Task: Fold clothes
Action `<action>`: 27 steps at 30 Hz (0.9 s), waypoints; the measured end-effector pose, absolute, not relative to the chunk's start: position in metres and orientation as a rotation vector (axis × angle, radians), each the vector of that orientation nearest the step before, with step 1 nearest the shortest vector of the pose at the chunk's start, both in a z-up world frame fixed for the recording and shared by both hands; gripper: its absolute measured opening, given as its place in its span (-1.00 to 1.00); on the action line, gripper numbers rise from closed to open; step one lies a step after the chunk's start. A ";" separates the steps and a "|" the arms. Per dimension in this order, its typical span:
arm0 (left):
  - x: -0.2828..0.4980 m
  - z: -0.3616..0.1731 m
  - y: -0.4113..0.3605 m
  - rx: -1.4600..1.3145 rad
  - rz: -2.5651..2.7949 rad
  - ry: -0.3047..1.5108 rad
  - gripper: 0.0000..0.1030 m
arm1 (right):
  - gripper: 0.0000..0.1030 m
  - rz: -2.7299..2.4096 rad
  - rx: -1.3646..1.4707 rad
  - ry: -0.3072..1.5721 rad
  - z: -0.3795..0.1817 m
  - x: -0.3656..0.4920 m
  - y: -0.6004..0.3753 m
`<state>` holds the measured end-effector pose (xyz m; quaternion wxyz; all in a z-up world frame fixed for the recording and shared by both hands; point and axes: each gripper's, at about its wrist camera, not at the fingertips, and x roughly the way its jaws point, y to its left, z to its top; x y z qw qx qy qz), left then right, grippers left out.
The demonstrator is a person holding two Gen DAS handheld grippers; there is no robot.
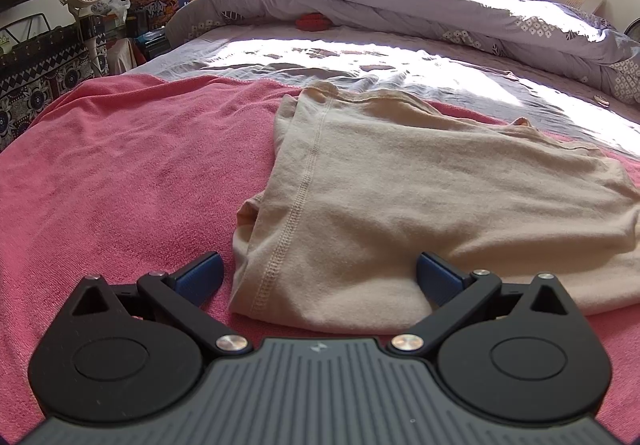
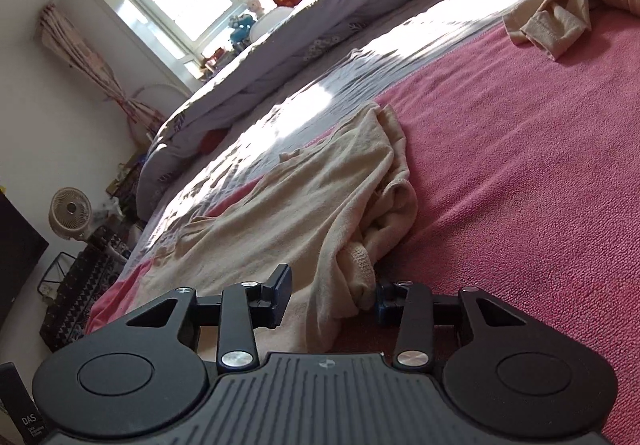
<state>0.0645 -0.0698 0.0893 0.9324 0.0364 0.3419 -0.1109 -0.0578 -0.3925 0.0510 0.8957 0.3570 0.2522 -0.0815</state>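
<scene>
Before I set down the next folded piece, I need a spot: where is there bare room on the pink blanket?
Left of the folded beige garment, the pink blanket lies bare to its edge. In the right wrist view a wide bare strip runs right of that garment, up to the crumpled beige garment. It is crowded at the near edge, by the left gripper and right gripper.

Ahead of the left gripper, between its spread fingers, the folded beige garment fills the way; to its left the pink towel lies bare; far ahead the rolled duvet bars the bed; right of the right gripper the towel is bare, a second beige garment far beyond.
</scene>
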 end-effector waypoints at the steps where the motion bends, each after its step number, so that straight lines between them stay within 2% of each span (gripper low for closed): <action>1: 0.065 0.089 -0.070 0.074 -0.227 0.700 1.00 | -0.20 -0.161 0.725 0.532 0.051 -0.054 -0.391; 4: 0.065 0.090 -0.070 0.071 -0.228 0.699 1.00 | -0.24 -0.148 0.818 0.526 0.046 -0.048 -0.402; 7: 0.064 0.091 -0.069 0.061 -0.229 0.697 1.00 | -0.71 -0.153 0.919 0.518 0.039 -0.051 -0.413; 10: 0.060 0.094 -0.060 0.009 -0.215 0.666 1.00 | -0.74 -0.168 0.941 0.524 0.041 -0.051 -0.416; 18: 0.044 0.091 0.047 -0.621 -0.172 0.550 0.99 | -0.76 -0.220 0.728 0.569 0.092 -0.032 -0.388; 23: 0.022 0.106 0.055 -0.475 -0.071 0.515 0.99 | -0.76 -0.162 0.409 0.594 0.151 0.011 -0.314; 27: 0.007 0.098 0.102 -0.616 -0.034 0.482 0.99 | -0.76 -0.020 0.120 0.661 0.151 0.051 -0.211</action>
